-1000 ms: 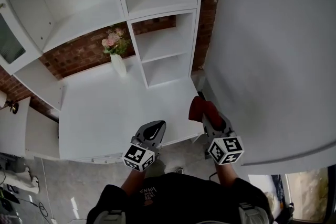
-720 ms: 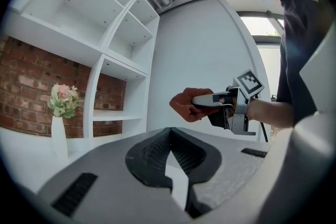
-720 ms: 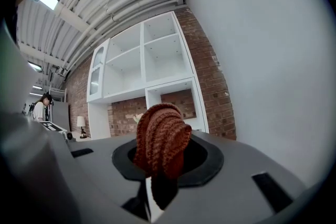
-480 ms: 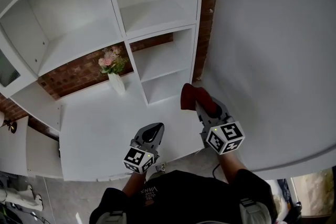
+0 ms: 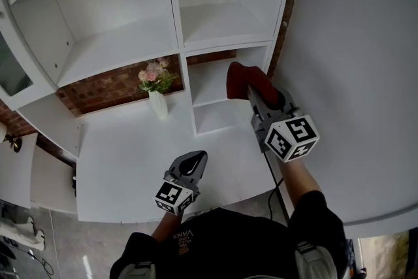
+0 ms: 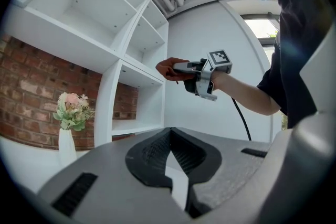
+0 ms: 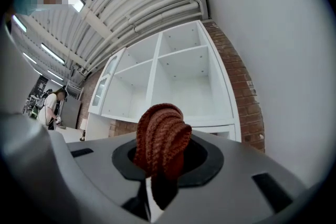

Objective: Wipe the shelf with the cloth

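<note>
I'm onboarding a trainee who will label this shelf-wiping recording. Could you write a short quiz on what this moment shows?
1. True or false: the right gripper is shut on the cloth.
2. Where does the vase of flowers stand? A) on the white counter; B) on the top shelf; C) on the floor.
3. Fill in: the jaws of the left gripper are ____, with nothing between them.

Key: 1 true; 2 A; 3 together.
</note>
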`<control>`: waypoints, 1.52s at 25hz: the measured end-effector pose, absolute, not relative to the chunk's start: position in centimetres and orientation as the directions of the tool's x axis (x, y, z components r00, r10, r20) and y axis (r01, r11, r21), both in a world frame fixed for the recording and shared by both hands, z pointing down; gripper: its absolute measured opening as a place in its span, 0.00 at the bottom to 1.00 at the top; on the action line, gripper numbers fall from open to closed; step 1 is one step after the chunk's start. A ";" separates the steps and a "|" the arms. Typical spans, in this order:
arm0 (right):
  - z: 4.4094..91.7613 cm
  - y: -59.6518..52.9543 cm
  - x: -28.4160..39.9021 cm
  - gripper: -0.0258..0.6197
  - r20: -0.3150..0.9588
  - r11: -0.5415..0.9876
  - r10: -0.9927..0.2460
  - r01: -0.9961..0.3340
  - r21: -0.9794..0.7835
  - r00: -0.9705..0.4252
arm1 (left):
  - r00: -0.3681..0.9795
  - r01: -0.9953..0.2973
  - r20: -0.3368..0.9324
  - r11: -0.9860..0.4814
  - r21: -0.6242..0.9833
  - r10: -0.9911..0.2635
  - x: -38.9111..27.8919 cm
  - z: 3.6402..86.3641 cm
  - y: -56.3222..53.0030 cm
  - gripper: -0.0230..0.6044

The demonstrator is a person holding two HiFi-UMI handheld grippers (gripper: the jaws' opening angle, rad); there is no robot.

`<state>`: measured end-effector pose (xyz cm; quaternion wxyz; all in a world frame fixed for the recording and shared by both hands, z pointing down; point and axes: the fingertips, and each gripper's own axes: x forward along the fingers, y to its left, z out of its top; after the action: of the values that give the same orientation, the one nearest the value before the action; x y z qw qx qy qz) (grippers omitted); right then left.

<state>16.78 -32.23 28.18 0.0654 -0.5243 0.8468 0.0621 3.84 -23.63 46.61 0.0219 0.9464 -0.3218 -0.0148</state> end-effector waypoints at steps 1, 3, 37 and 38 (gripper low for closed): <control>27.3 -33.0 16.1 0.19 -0.184 0.452 -0.873 -0.891 0.047 -0.452 | 0.789 -0.613 -0.017 -0.789 0.051 -0.614 3.5 46.6 -23.8 0.05; 25.6 -34.5 15.0 0.19 -0.198 0.466 -0.860 -0.882 0.071 -0.471 | 0.781 -0.622 -0.024 -0.781 0.051 -0.624 2.7 46.6 -24.4 0.05; 18.7 -60.5 3.8 0.19 0.312 0.601 -0.747 -0.797 -0.061 -0.587 | 0.610 -0.770 -0.075 -0.613 0.178 -0.788 -6.8 49.3 -30.3 0.05; 18.9 -60.7 3.7 0.19 0.324 0.600 -0.746 -0.798 -0.055 -0.582 | 0.607 -0.772 -0.075 -0.610 0.179 -0.791 -6.9 49.4 -30.3 0.05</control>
<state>3.69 -60.67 18.94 -0.1352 -0.4366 0.8841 -0.0976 -6.92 -30.34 49.38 0.0643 0.8941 -0.4370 -0.0735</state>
